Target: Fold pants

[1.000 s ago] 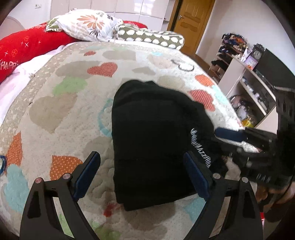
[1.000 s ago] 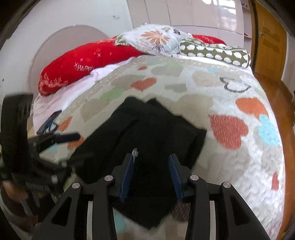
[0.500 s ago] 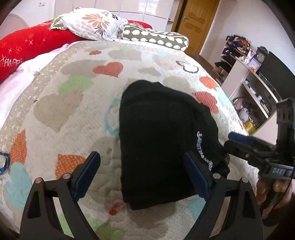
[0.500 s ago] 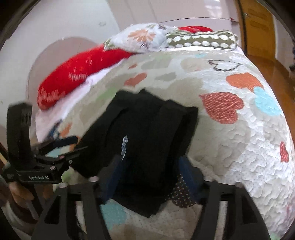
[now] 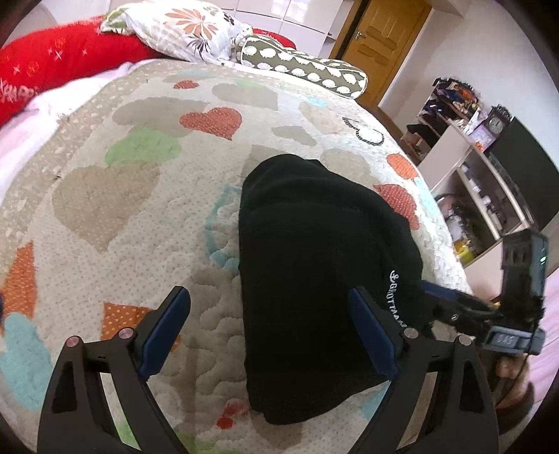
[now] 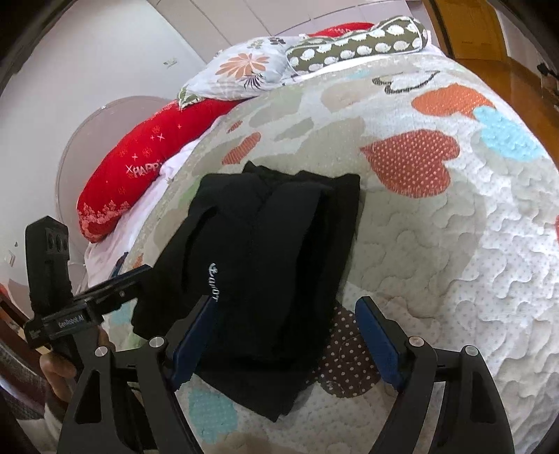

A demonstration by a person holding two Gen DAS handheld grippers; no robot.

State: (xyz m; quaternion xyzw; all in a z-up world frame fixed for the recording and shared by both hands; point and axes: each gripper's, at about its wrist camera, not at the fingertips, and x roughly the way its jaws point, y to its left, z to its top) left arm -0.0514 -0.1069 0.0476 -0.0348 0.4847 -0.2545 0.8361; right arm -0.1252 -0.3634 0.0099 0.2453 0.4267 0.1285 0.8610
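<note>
Blue-padded and spread wide, the left gripper and right gripper each straddle one pair of black pants, folded into a thick bundle with white lettering on the heart-patterned quilt, three pillows lying unobstructed beyond.

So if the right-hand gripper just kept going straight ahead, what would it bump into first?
Most likely the folded black pants: they lie right between the open fingers of the right gripper, on the heart-patterned quilt. Its height above them is hard to judge.
</note>
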